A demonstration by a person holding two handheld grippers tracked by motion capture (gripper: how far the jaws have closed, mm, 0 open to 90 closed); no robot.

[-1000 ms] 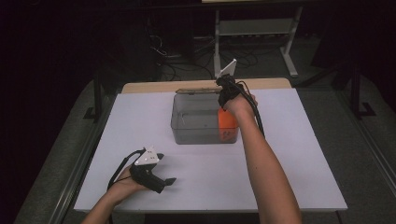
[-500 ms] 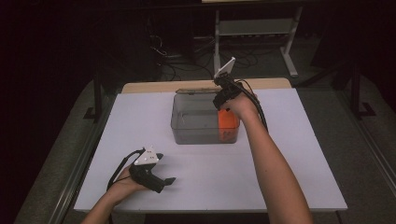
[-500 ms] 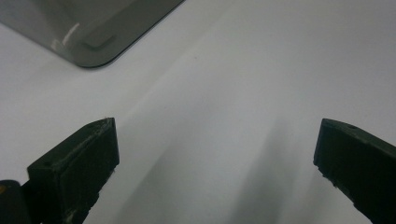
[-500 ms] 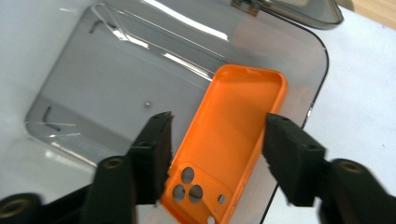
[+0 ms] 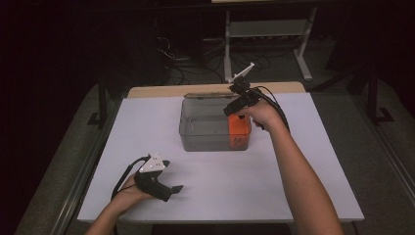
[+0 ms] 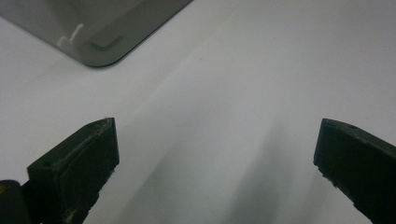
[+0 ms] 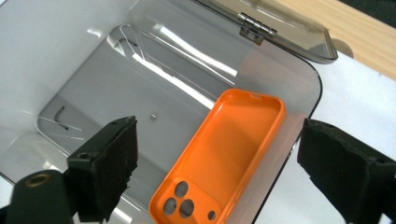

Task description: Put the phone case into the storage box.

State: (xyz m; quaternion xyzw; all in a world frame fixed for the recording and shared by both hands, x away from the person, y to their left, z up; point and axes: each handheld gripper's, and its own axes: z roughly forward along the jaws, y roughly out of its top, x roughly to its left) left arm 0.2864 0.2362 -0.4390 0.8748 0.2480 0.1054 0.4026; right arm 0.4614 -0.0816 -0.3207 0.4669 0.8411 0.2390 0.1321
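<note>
A clear grey box (image 5: pixel 205 132) with its hinged lid (image 5: pixel 208 96) swung back stands mid-table. An orange phone case (image 5: pixel 238 131) leans inside it against the right end wall, camera holes low. My right gripper (image 5: pixel 232 108) hovers just over that end. Its jaws have just been opening and now stand wide. In the right gripper view the case (image 7: pixel 224 154) lies below and between them, untouched, inside the box (image 7: pixel 116 84). My left gripper (image 5: pixel 171 188) rests on the white table at the front left, open with nothing between its fingers (image 6: pixel 79 158). The box's corner (image 6: pixel 93 32) lies ahead of it.
The white tabletop (image 5: pixel 293 196) ends in a wooden strip (image 5: pixel 161 91) at the back. A metal rack (image 5: pixel 266 29) and cables (image 5: pixel 186 58) sit on the dark floor behind. The right gripper's cable (image 5: pixel 274 105) loops over the hand.
The right gripper's jaws have spread apart and let go of the orange case, which now leans in the box. The left hand has stayed put.
</note>
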